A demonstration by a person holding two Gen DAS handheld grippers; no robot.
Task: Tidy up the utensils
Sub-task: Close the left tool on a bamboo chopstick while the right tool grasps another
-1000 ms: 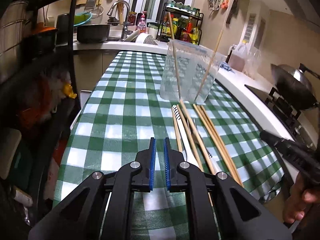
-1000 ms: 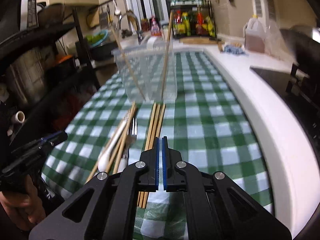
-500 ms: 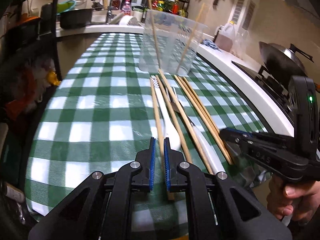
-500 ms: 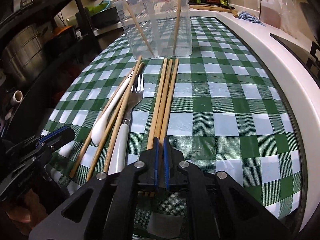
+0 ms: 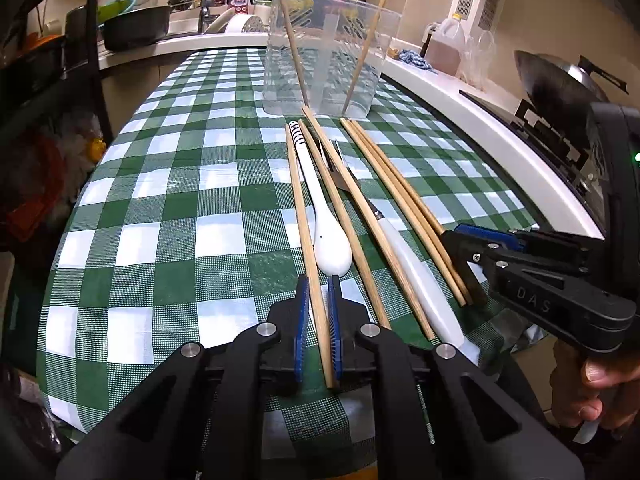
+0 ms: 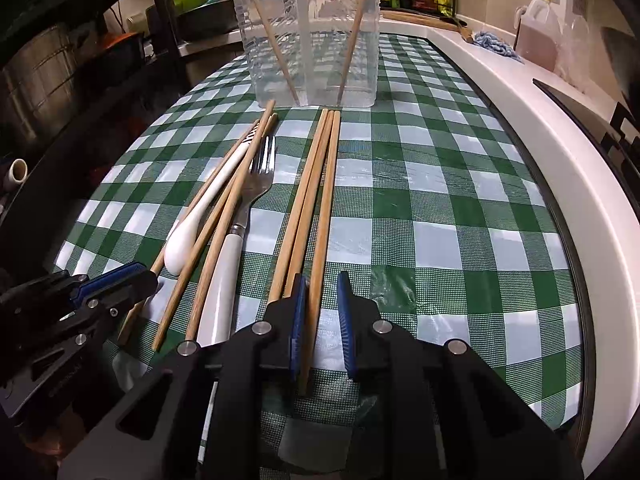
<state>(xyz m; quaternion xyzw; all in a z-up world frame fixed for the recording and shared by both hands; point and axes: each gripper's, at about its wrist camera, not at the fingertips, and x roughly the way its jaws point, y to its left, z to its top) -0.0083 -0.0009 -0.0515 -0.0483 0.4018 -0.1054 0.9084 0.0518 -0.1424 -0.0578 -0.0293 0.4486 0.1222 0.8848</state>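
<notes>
My left tool [image 5: 318, 286] narrowly straddles the leftmost chopstick [image 5: 301, 208]; my right tool [image 6: 322, 284] gapes around another chopstick [image 6: 323, 216].

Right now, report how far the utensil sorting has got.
Done: two wooden chopsticks stand in the clear plastic container. In hand: the left gripper straddles the leftmost chopstick, the right gripper the rightmost chopstick; neither is lifted. Left: four other chopsticks, the white ceramic spoon and the white-handled fork on the green checked tablecloth.
</notes>
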